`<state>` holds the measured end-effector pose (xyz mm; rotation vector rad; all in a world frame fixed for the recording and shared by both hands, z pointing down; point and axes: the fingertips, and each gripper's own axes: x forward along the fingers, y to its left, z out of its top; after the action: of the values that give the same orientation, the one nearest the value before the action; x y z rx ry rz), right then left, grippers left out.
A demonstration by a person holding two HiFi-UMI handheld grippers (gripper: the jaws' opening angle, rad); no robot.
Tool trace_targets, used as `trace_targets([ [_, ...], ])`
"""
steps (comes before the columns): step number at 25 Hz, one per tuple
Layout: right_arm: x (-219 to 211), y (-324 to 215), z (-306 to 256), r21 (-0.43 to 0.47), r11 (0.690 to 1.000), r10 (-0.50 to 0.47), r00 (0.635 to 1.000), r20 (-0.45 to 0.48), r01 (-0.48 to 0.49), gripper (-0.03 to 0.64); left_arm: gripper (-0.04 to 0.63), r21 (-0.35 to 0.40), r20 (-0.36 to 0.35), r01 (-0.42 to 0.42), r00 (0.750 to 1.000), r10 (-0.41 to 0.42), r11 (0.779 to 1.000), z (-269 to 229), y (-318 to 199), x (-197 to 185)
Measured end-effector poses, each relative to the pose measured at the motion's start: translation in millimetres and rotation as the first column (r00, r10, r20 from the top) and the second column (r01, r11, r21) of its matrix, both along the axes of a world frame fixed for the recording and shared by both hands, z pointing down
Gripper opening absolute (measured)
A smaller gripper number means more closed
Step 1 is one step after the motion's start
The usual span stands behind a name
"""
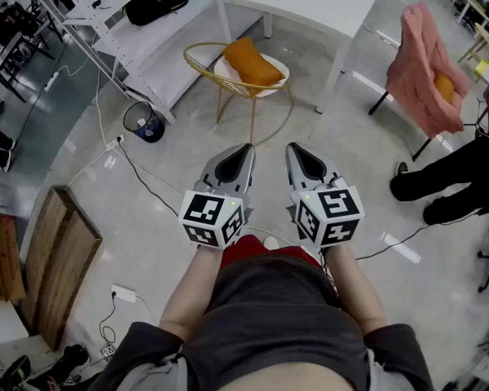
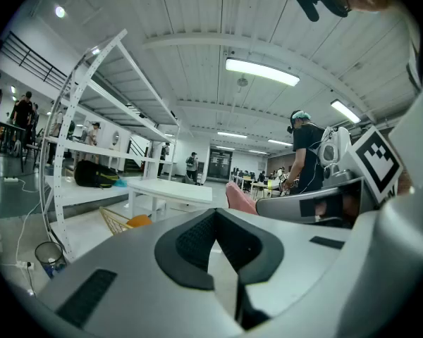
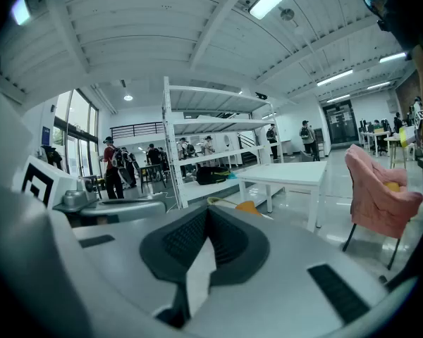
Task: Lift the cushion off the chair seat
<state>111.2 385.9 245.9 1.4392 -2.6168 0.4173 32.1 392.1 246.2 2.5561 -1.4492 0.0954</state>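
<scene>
- At the lower middle of the head view, the left tool (image 1: 243, 149) and the right tool (image 1: 295, 149) sit side by side, just apart, both aimed toward the top of the frame and tipped slightly down.
- Each tool has its jaws pressed together with nothing between them. The left gripper view shows the left tool (image 2: 215, 213) empty, and the right gripper view shows the same for the right tool (image 3: 208, 210).
- Bare floor lies between the tools and the target, so both are well apart from it.
- Up the frame from the tools stands the gold wire chair (image 1: 197, 59), and the orange cushion (image 1: 251, 62) lies on its pale round seat.
- The cushion is almost straight above the left tool's tip in the frame and up-left of the right tool, so I judge the left tool slightly the nearer.
- Its long axis runs on a slant, from upper left to lower right of the frame, across the line the tools point along.
- In the gripper views the cushion shows low and small: left of the jaws for the left tool (image 2: 138, 221), just right of them for the right tool (image 3: 248, 206).
- Beyond the chair stands a white worktop (image 1: 310, 2); a second chair draped in pink cloth (image 1: 424, 72) stands at the upper right, well away from the target.
- The coming move is likely a forward approach with the jaws opening, since no lift has begun.
</scene>
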Motion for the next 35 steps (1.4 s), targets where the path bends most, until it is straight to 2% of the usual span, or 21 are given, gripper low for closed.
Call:
trace_targets([
  [11,8,2,9,-0.024,1.000,-0.006,1.000,-0.029,0.006,0.017,0.011,-0.019,-0.012,0.021,1.000,-0.021,1.000,5,4,0],
  [35,20,-8,20,-0.060,0.998,-0.014,1.000,0.003,0.015,0.018,0.011,-0.019,0.016,0.020,1.000,-0.020,1.000,6,-6,8],
])
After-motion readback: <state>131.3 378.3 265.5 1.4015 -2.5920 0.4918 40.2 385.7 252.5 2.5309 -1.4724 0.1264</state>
